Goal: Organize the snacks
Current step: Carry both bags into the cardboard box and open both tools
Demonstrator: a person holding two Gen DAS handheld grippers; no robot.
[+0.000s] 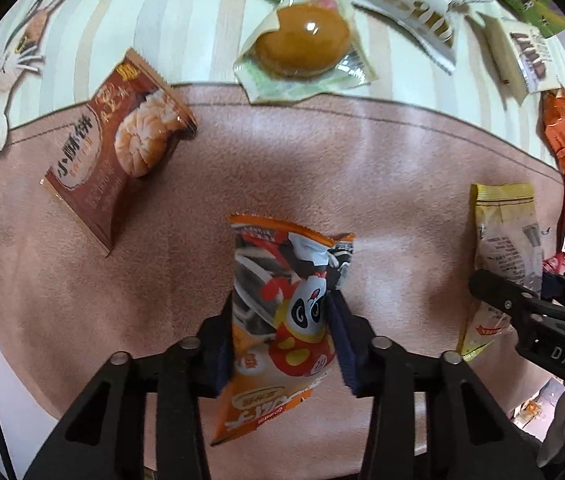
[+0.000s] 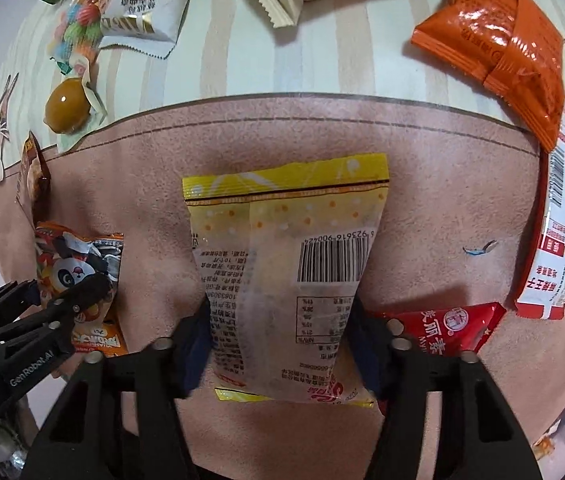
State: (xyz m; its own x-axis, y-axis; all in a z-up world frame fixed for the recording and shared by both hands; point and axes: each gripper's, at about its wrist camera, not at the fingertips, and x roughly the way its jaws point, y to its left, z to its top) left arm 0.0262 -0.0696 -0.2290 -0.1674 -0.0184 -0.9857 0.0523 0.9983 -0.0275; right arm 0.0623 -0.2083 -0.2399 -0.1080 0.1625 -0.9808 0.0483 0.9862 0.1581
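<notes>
My left gripper (image 1: 282, 312) is shut on an orange panda snack packet (image 1: 282, 320), held above the pink mat (image 1: 402, 208). My right gripper (image 2: 278, 320) is shut on a yellow snack packet (image 2: 282, 264) with its barcode side up. In the left wrist view the yellow packet (image 1: 506, 236) and the right gripper (image 1: 522, 292) show at the right. In the right wrist view the panda packet (image 2: 78, 264) and the left gripper (image 2: 62, 300) show at the left.
A brown pastry packet (image 1: 118, 152) lies on the mat at the left. Beyond the mat's edge on the striped cloth (image 1: 186, 20) lie a clear-wrapped bun (image 1: 302, 40), white packets (image 1: 414, 12), an orange packet (image 2: 502, 48), a red-and-white bar (image 2: 558, 232) and a red packet (image 2: 454, 328).
</notes>
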